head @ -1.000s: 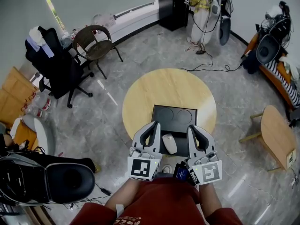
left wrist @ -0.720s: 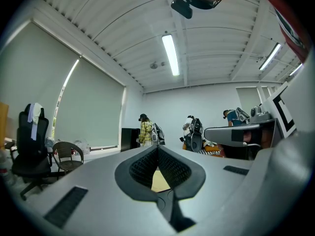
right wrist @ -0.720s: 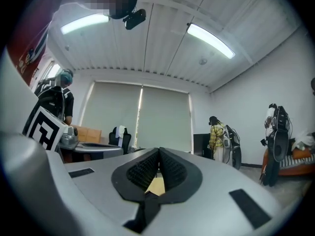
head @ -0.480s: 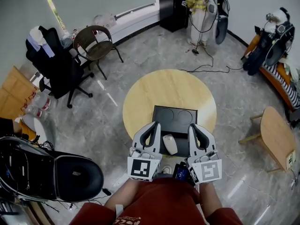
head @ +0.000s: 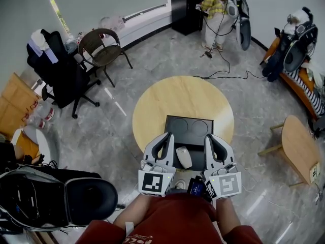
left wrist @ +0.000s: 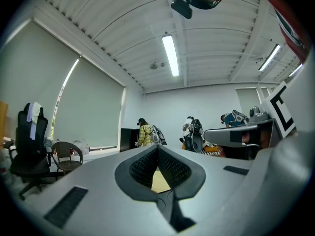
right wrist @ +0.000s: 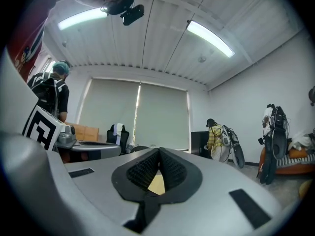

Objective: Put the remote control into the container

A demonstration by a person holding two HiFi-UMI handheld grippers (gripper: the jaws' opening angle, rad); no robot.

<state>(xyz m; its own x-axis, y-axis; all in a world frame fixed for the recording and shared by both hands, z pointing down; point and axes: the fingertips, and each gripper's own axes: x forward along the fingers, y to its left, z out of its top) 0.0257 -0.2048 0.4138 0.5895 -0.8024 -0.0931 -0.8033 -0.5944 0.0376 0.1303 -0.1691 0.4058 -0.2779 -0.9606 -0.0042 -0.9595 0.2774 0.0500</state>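
Left gripper [head: 168, 135] and right gripper [head: 208, 136], jaws pressed together and empty, flank the remote control [head: 183, 156]; best open 1 wide, then straddle its narrow width.

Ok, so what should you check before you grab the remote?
1. Remote in sight, between the two grippers: ok.
2. Left gripper open to grab: not ok, it is shut and empty.
3. Right gripper open to grab: not ok, it is shut and empty.
4. Container has room, its round hollows look bare: ok.
5. Remote outside the container: cannot tell.
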